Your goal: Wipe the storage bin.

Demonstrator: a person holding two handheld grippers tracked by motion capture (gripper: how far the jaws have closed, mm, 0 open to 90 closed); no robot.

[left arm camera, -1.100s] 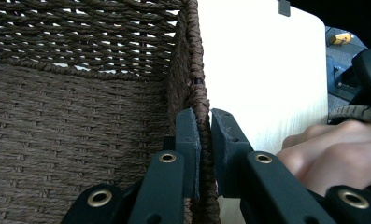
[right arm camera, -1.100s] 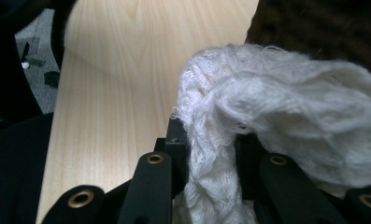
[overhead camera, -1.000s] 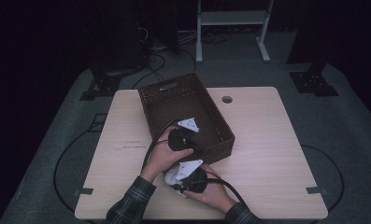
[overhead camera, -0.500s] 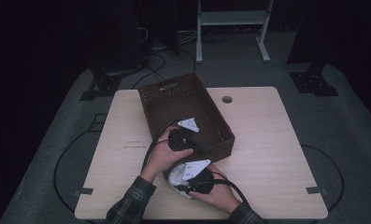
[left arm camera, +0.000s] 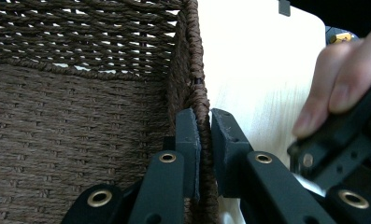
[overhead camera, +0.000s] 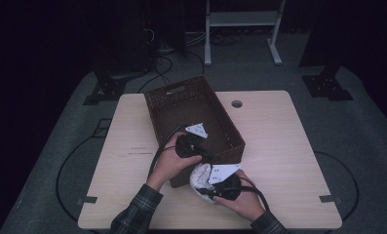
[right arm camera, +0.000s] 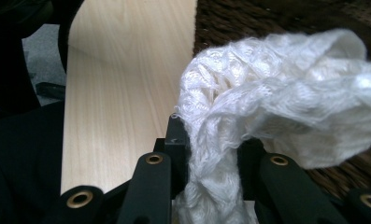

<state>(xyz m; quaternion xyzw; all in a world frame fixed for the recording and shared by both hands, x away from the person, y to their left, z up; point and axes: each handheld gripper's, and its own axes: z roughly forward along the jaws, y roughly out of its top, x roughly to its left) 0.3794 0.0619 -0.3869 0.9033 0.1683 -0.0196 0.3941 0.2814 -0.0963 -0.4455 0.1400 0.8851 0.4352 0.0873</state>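
While we had both grippers loaded, notes on doing the drop well:

left gripper (left arm camera: 205,140): jaws pinched on the basket (overhead camera: 181,105) rim, one jaw inside the woven wall, one outside. In the high view we saw it at the near wall (overhead camera: 191,145).

right gripper (right arm camera: 213,140): jaws clamped on a bunch of the white knit cloth (right arm camera: 267,102); the rest puffed out ahead of the jaws and to their right.

cloth position: in the high view it sat bunched at the right gripper (overhead camera: 222,187), just outside the basket's near wall and touching or nearly touching it, low over the table (overhead camera: 279,141). Not in the basket yet.

step in hand (our read): carry the cloth over the near rim and drop it inside.

how to do it well: we judged the cloth needed to rise clear above the rim before going forward, since loose knit snags on wicker.

hold: the left grip had to stay firm so the basket didn't slide or tip if the cloth dragged on the wall.

clearance: both grippers worked the same stretch of rim, close together; the right one's path should have passed beside the left hand (overhead camera: 169,163), not over its cable.

release: open only once the hanging bulk was past the rim, so no tail draped over the wall.

risk: the grip held only part of the cloth; a quick swing could shake it loose.
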